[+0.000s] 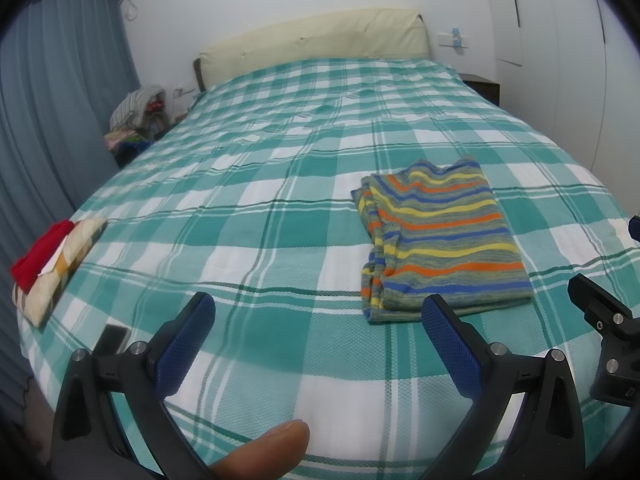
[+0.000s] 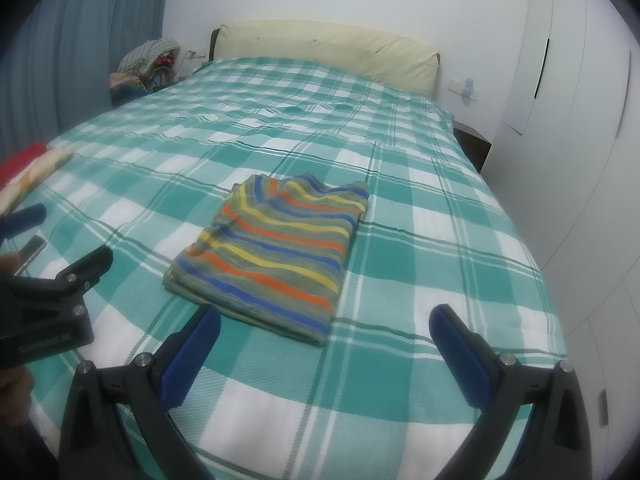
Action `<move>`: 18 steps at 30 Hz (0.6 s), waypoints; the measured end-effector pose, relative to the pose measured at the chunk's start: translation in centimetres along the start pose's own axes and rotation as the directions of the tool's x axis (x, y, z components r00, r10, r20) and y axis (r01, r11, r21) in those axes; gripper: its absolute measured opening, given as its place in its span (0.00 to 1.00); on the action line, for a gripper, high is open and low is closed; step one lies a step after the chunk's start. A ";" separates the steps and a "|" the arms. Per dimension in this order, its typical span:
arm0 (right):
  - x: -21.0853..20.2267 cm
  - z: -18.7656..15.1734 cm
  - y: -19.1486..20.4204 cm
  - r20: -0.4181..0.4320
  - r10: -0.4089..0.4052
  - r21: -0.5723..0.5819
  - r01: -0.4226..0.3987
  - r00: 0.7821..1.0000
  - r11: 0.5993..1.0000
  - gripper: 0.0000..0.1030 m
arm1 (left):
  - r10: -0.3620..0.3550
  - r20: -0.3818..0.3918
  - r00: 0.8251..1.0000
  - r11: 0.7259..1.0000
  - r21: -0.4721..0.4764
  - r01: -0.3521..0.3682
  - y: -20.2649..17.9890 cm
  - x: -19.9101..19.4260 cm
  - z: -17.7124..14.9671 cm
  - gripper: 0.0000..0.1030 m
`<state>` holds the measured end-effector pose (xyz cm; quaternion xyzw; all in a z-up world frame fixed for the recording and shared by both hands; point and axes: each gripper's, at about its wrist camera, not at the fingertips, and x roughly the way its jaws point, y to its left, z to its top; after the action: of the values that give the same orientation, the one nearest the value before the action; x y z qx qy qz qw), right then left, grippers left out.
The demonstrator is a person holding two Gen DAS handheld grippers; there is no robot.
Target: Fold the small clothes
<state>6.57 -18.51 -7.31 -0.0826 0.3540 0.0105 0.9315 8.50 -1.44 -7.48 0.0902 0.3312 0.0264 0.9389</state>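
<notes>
A striped garment [image 1: 442, 240] in grey-green, orange, yellow and blue lies folded into a flat rectangle on the green-and-white checked bedspread [image 1: 256, 184], near the foot of the bed and toward its right side, with nothing touching it. The left gripper [image 1: 320, 344] and the right gripper [image 2: 324, 354] both hover just short of the garment's near edge, each with its 2 blue-padded fingers spread wide and holding nothing. Well apart at the bed's left edge sit 2 more folded pieces, a red one [image 1: 38, 256] on a cream patterned one [image 1: 60, 276], with a small dark phone-like object [image 1: 112, 338] near them.
</notes>
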 end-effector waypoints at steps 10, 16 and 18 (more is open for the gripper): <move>0.0 0.0 0.0 0.000 0.001 0.000 -0.001 1.000 1.000 1.00 | 0.001 0.000 1.000 1.000 0.000 -0.001 -0.1 0.0 0.0 1.00; 0.0 0.0 0.0 0.000 0.001 0.001 -0.001 1.000 1.000 1.00 | -0.001 0.000 1.000 1.000 -0.002 0.001 0.0 0.0 0.0 1.00; 0.0 0.0 0.0 0.001 0.000 0.001 0.000 1.000 1.000 1.00 | 0.002 0.001 1.000 1.000 0.000 -0.002 -0.1 0.0 0.0 1.00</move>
<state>6.53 -18.48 -7.30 -0.0821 0.3536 0.0103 0.9317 8.46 -1.56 -7.50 0.0904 0.3309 0.0272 0.9389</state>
